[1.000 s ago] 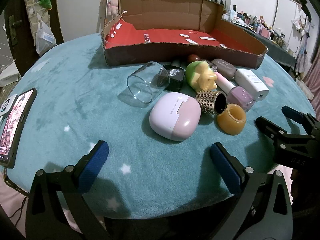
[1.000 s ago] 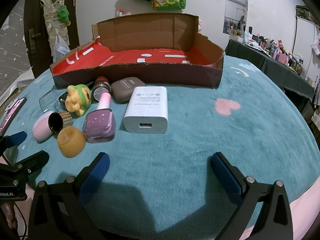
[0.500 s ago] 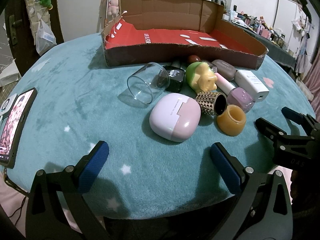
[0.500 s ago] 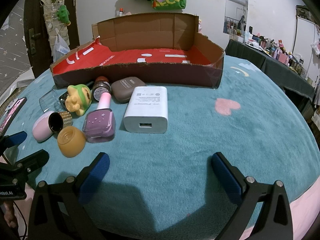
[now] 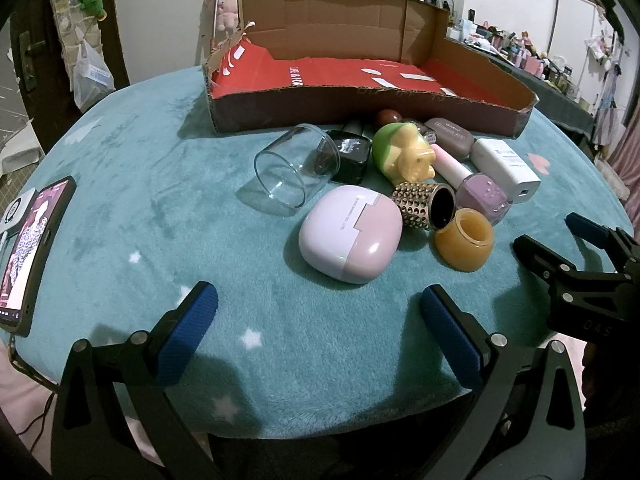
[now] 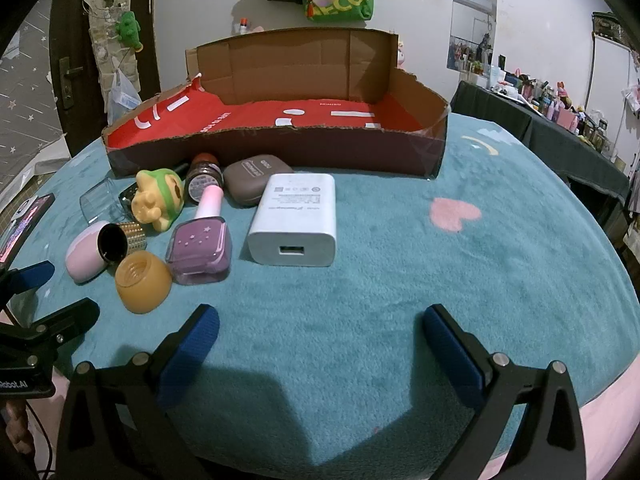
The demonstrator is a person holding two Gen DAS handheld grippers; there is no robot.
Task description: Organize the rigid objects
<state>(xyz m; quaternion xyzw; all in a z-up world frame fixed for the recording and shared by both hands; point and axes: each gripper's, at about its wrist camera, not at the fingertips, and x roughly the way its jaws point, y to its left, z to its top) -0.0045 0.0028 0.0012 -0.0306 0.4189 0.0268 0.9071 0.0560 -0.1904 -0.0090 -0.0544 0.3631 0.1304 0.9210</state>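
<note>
Both grippers hang low at the near edge of the table, nothing picked up yet. Left gripper (image 5: pixel 318 320): fingers spread wide, empty, aimed at the pink-and-lilac case (image 5: pixel 350 238), which lies just ahead. Right gripper (image 6: pixel 320 338): fingers likewise spread wide and empty, with the white charger (image 6: pixel 296 220) ahead on bare teal cloth (image 6: pixel 420 264). The objects sit bunched in front of the cardboard box (image 6: pixel 280 152), whose red floor looks empty: glass cup (image 5: pixel 292 170) on its side, green-and-yellow toy (image 5: pixel 402 152), studded gold cap (image 5: pixel 424 205), amber cap (image 5: pixel 464 246), purple polish bottle (image 6: pixel 202 246), brown case (image 6: pixel 254 178). Judgement: the first pick is in hand. Take outliers first; the charger stands free on its right, so the right gripper can straddle its long sides squarely. The case is rounded and smooth, so grip it across the middle, low, to keep it from squirting out. Avoid nudging the glass, which may roll.
</note>
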